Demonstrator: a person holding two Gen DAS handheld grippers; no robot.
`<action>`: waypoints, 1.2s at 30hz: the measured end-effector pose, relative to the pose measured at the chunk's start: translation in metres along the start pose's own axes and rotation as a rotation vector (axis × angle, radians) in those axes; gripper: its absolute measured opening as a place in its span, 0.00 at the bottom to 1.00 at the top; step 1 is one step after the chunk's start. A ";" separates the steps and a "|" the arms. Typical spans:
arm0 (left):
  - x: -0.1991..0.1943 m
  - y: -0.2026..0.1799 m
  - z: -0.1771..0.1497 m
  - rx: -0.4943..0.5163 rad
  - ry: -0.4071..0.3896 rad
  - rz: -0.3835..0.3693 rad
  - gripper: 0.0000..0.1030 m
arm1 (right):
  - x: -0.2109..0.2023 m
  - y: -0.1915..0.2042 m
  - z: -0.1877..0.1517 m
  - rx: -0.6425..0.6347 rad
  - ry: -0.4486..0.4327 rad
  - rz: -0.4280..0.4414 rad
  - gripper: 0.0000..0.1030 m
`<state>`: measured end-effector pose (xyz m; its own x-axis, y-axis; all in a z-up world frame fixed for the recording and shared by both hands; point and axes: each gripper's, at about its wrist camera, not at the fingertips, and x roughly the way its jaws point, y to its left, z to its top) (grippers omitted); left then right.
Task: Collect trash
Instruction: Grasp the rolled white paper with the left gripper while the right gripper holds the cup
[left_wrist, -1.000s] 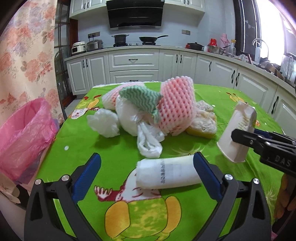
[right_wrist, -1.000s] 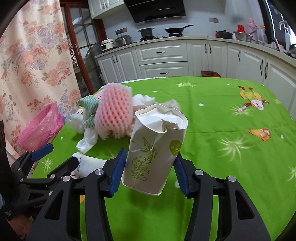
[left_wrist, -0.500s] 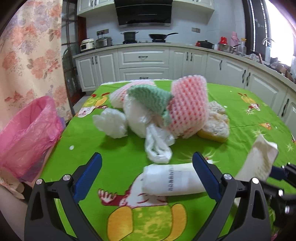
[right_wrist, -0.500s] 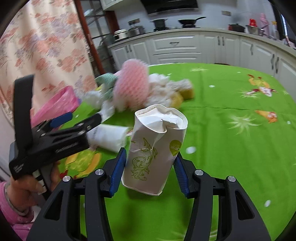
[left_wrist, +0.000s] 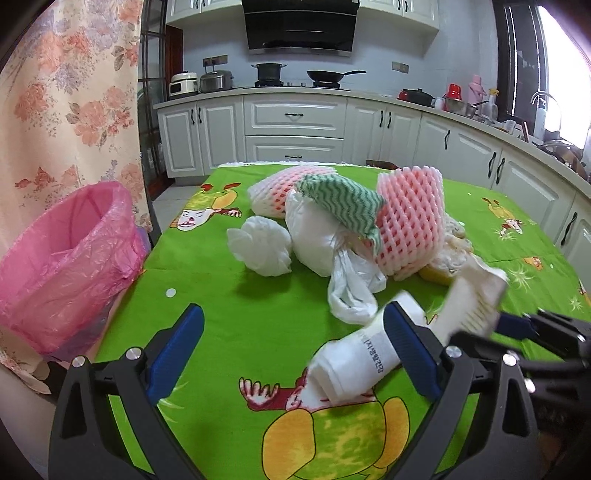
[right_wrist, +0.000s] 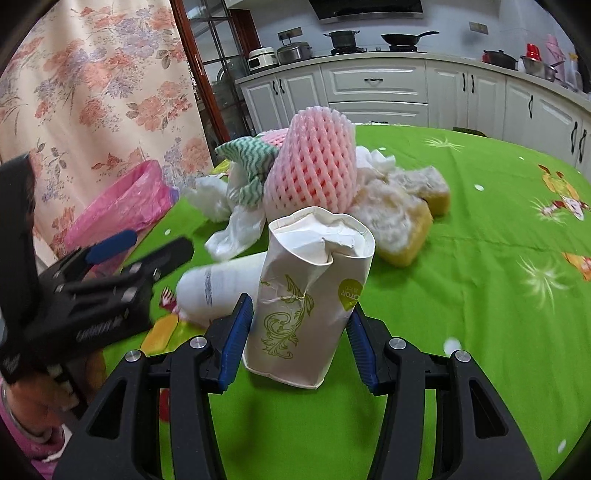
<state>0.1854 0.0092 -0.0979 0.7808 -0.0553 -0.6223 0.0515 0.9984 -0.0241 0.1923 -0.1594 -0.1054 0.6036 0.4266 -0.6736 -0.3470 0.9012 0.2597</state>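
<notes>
Left wrist: left gripper (left_wrist: 291, 345) spread wide, empty, above the white bottle (left_wrist: 364, 360) lying on the green table (left_wrist: 229, 314); pink bin bag (left_wrist: 70, 258) off the left edge.

Right wrist: right gripper (right_wrist: 301, 328) pinching the crushed paper cup (right_wrist: 310, 295); carry it high to the bag, clearing the foam net (right_wrist: 314, 170) pile and left gripper.

light: bright daylight, window (left_wrist: 561, 74) blown out upper right of the jaws | shadows: soft, short on worktop (left_wrist: 258, 314) | blur: motion smear on crushed cup (left_wrist: 476, 295) right of the jaws | edges: fisheye bending, dark corner vignette
</notes>
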 end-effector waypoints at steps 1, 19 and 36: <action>0.002 0.001 0.000 -0.001 0.004 -0.011 0.91 | 0.003 -0.001 0.003 0.006 0.001 0.011 0.48; 0.029 -0.043 -0.011 0.133 0.104 -0.059 0.68 | -0.010 -0.031 0.015 0.006 -0.046 0.013 0.48; -0.014 -0.085 -0.020 0.245 0.013 -0.083 0.34 | -0.051 -0.040 -0.004 0.021 -0.125 0.002 0.48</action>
<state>0.1576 -0.0749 -0.1030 0.7594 -0.1351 -0.6364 0.2656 0.9574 0.1137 0.1726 -0.2180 -0.0841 0.6880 0.4331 -0.5823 -0.3336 0.9013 0.2763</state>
